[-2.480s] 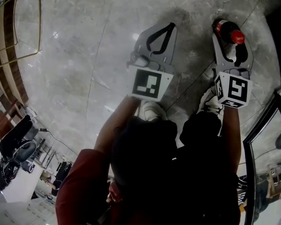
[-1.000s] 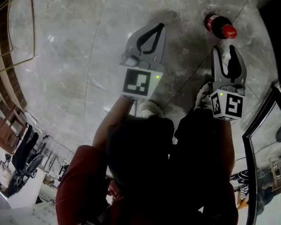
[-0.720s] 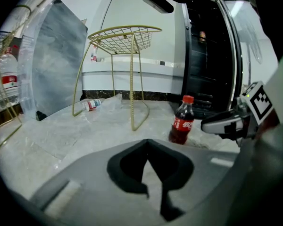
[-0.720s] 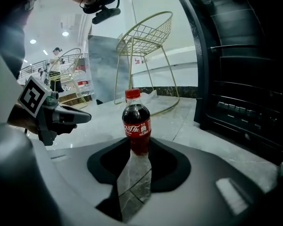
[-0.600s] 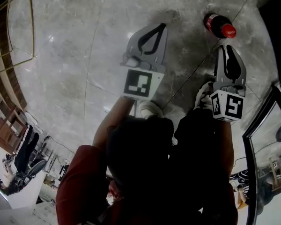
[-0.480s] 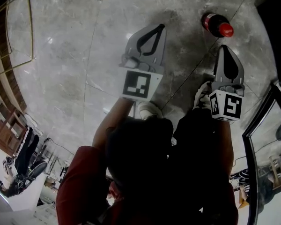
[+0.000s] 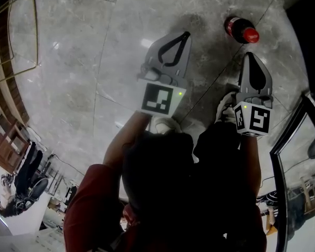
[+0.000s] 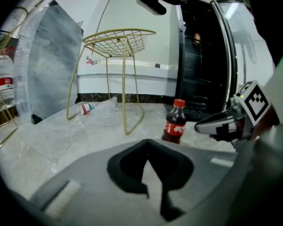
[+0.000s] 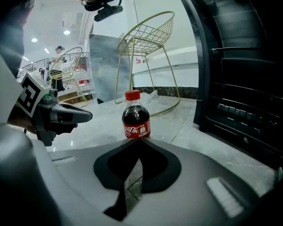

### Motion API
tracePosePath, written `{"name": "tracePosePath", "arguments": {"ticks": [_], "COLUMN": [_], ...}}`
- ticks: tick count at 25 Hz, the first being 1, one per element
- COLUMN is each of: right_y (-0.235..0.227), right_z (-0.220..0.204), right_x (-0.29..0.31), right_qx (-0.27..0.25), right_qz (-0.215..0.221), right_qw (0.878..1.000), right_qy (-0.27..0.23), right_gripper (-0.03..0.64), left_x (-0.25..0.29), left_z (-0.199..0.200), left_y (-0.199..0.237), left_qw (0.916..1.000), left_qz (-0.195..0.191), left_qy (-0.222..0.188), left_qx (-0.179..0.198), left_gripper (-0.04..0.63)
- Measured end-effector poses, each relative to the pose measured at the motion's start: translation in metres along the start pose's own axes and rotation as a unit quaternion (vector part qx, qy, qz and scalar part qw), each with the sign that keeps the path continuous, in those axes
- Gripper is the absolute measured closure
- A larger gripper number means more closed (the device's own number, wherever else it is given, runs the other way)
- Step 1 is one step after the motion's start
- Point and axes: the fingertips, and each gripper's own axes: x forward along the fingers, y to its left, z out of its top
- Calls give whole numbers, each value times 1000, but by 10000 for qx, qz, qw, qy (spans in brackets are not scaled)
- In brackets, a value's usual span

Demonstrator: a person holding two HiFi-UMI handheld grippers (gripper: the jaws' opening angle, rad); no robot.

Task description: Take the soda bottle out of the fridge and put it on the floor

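Now the bottle (image 7: 242, 30) stands upright on the floor (image 7: 84, 62), just ahead of the right gripper (image 7: 250, 55), whose jaws have just closed together on nothing. The left gripper (image 7: 185, 35), further off, is closed and empty too.

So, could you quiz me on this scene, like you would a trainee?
1. True or false: the soda bottle lies on its side on the floor.
2. What is between the jaws of the right gripper? A) the bottle B) a cup C) nothing
3. Fill in: the bottle's cap is ____.
Key: 1 false, it stands upright. 2 C; the jaws have just been closing and are shut on nothing. 3 red.
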Motion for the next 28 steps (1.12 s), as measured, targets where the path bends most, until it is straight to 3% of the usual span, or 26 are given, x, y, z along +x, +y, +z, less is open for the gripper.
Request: {"name": "tracePosePath", "arguments": {"ticks": [6,14,20,28], "right_y": [-9,-17,-8,8], "right_z": [25,85,150,269], "right_x": [-16,-67,-128,-212], "right_qx": [-360,-254,-176,-104], "right_qz": [-95,-120,-99,-65], "right_qw": [9993,9994,9993,9997], "right_qy": [88,185,309,229], "right_gripper": [615,615,615,615], "left_x": [-2,-26,-64,-127], "left_z": [18,82,165,296], "left_y": [-12,-39,-66,-83], "left_qw": [10000,9996,9987,9987], "left_qz": [-34,-154,-337,-368], "left_qy": [-4,218,322,240], "left_qx": [19,31,195,259], "left_gripper": [595,595,595,595]}}
